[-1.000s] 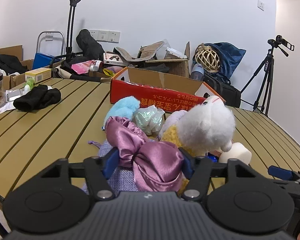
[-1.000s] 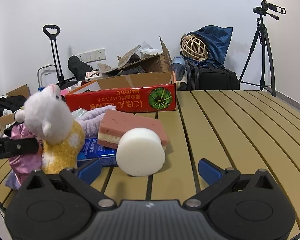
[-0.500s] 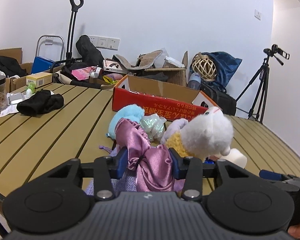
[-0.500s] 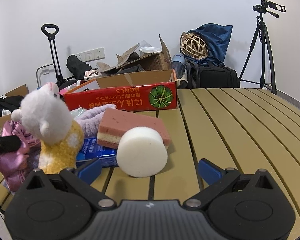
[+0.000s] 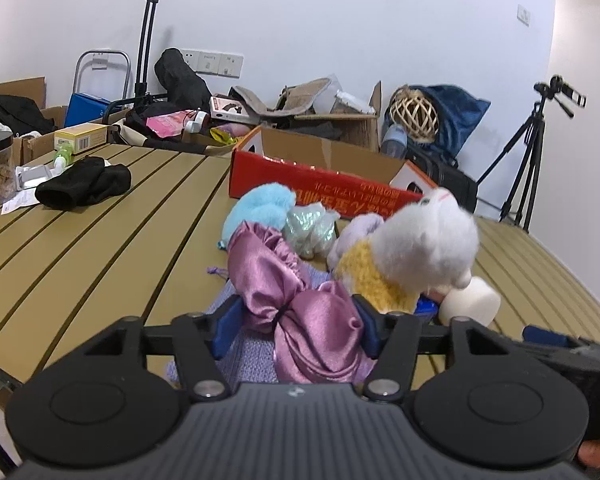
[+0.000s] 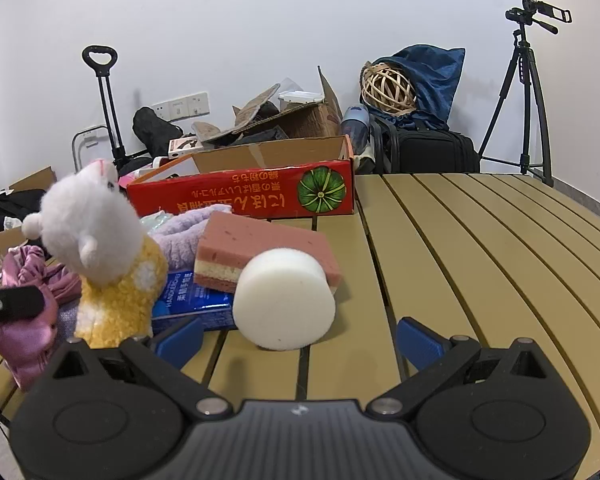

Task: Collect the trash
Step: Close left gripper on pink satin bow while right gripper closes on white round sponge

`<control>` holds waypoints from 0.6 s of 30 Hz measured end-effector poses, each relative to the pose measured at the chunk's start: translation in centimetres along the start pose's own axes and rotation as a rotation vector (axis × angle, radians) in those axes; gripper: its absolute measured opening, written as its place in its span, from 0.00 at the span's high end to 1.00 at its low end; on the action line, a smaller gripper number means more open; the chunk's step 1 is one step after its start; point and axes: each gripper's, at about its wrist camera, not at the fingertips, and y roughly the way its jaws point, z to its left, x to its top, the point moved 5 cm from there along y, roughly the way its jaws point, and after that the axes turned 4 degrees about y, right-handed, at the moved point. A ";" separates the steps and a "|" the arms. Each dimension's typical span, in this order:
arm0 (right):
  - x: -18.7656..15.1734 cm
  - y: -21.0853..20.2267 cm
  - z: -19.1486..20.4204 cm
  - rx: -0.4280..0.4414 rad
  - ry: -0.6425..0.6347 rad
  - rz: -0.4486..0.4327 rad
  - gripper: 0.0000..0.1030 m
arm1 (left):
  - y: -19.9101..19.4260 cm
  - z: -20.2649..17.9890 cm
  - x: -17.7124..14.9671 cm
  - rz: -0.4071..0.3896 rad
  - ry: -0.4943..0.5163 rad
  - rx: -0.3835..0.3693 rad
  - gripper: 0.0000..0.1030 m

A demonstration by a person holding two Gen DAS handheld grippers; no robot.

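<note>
**Left claw spreading around the purple satin**

The left claw (image 5: 298, 320) is opening, its blue pads either side of the purple satin cloth (image 5: 300, 312) bunched on the slatted surface (image 5: 100, 240). The right claw (image 6: 298, 342) stands wide apart with nothing gripped, the white foam puck (image 6: 284, 300) just ahead of it. Beyond lie the white plush toy (image 6: 96, 240), a pink sponge (image 6: 260, 248), then the red cardboard box (image 6: 244, 196).

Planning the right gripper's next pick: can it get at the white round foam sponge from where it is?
Probably yes. The right gripper is open, and the white round foam sponge lies just ahead of its blue fingertips on the slatted table, with nothing between.
</note>
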 end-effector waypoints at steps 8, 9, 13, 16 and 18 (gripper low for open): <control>0.4 0.1 -0.1 -0.011 0.005 -0.012 0.00 | 0.0 -0.2 0.0 -0.014 0.003 0.004 0.58; 0.5 0.2 -0.2 -0.012 0.010 -0.013 0.00 | -0.2 -0.1 0.1 -0.022 -0.003 -0.001 0.58; 0.9 0.8 -0.4 0.004 0.051 -0.006 0.00 | -1.0 0.3 0.6 -0.053 -0.025 -0.012 0.58; 0.9 1.7 -0.3 -0.001 0.081 0.022 0.01 | -1.4 0.6 0.9 -0.071 -0.036 -0.015 0.58; 0.9 2.2 -0.2 0.002 0.100 0.033 0.02 | -1.4 0.9 1.0 -0.077 -0.042 -0.017 0.58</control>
